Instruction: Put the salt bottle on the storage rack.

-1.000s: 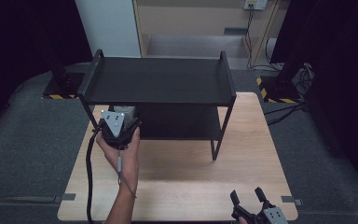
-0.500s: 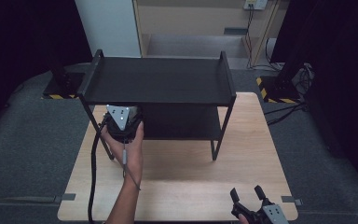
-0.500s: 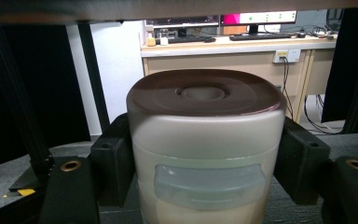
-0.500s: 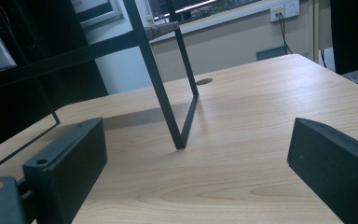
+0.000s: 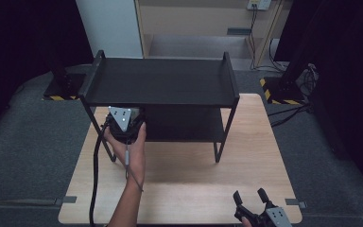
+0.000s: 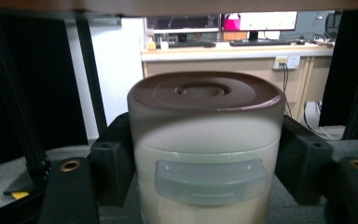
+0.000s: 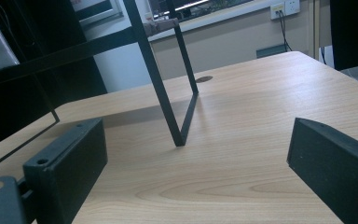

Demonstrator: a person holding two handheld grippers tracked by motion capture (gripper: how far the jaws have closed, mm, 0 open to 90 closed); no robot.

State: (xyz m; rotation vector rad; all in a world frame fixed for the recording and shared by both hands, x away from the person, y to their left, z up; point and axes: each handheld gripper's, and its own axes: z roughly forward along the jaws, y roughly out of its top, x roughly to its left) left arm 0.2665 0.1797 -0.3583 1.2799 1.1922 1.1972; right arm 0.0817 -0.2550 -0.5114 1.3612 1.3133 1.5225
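Left tool (image 5: 123, 124) grips the jar (image 6: 205, 149) under the shelf (image 5: 160, 82); keep it level, right tool (image 5: 251, 197) idle, open.

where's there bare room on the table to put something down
Bare tabletop runs between the black shelf's front legs and the near edge, from the left hand across to the right gripper. The shelf's top tier is bare too. It is crowded around the left gripper.

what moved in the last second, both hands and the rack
The left tool went forward, away from the person, to the black rack's lower shelf; its jaws are on either side of a brown-lidded canister. The right tool shifted slightly near the table's front edge, jaws apart and empty. The rack stayed put.
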